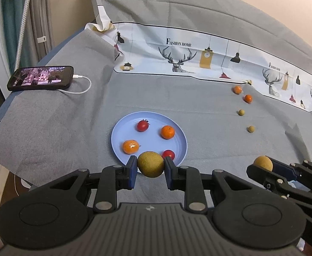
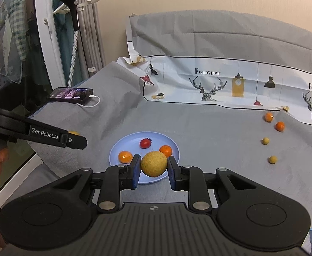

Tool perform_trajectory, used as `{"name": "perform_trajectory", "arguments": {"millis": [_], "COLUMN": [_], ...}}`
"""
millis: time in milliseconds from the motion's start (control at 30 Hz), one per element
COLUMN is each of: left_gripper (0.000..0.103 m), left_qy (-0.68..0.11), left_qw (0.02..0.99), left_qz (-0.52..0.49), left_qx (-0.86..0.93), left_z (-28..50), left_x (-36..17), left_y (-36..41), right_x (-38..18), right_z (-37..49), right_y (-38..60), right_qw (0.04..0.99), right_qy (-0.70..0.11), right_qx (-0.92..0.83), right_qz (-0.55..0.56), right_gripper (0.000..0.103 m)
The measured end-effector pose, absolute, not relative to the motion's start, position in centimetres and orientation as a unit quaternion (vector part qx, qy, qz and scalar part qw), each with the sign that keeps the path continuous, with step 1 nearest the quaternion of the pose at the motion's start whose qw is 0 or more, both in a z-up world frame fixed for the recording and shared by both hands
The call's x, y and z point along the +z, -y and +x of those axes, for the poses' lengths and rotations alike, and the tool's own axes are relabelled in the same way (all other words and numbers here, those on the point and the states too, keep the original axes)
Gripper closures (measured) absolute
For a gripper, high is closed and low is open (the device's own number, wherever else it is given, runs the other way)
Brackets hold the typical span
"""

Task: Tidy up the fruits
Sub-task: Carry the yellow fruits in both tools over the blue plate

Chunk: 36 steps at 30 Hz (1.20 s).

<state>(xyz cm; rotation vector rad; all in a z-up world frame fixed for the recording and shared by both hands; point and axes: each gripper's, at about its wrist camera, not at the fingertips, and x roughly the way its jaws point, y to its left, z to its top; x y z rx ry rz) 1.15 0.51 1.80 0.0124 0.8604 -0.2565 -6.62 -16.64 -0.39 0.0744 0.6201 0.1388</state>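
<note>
Above the blue plate's (image 1: pixel 117 132) near rim, left gripper (image 1: pixel 150 164) and right gripper (image 2: pixel 153 164) each clamp a yellow-green fruit (image 1: pixel 150 164) across its middle; looks light, firm, rough-skinned, likely to roll.

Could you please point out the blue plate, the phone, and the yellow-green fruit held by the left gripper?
blue plate (image 1: pixel 121 131): left wrist view, bare patch near its left rim.
phone (image 1: pixel 41 78): left wrist view, middle of its lit screen.
yellow-green fruit (image 1: pixel 150 163): left wrist view, centre of its rounded front, between the fingers.
</note>
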Motion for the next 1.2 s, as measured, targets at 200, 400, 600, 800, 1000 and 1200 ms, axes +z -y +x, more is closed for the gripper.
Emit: {"name": "perform_trajectory", "arguments": {"millis": [200, 400, 600, 800, 1000, 1200], "left_gripper": [0.074, 0.074, 0.074, 0.074, 0.074, 0.074], "left_qy": [-0.420, -0.426, -0.432, -0.441, -0.450, -0.459], "left_qw": [0.900, 0.898, 0.895, 0.891, 0.888, 0.884], "left_qz": [0.005, 0.000, -0.003, -0.004, 0.001, 0.012], "left_qx": [-0.119, -0.114, -0.112, -0.107, -0.096, -0.090], "left_z": [2.6, 4.5, 6.6, 9.1, 11.3, 13.4], "left_x": [1.3, 0.7, 0.0, -1.1, -2.6, -4.2], "left_y": [-0.8, -1.2, -1.6, -1.8, -1.9, -1.5], "right_x": [-1.1, -1.6, -2.0, -3.1, -4.6, -6.3], "right_z": [-5.4, -3.4, -0.8, 1.7, 4.3, 6.7], "right_y": [16.5, 16.1, 15.3, 14.6, 14.0, 13.5], "right_qw": [0.945, 0.942, 0.939, 0.934, 0.928, 0.922], "right_qy": [-0.318, -0.326, -0.331, -0.344, -0.359, -0.374], "right_qx": [0.072, 0.077, 0.085, 0.091, 0.096, 0.103], "right_qz": [0.036, 0.036, 0.033, 0.027, 0.024, 0.016], "right_gripper": [0.075, 0.075, 0.075, 0.075, 0.075, 0.075]}}
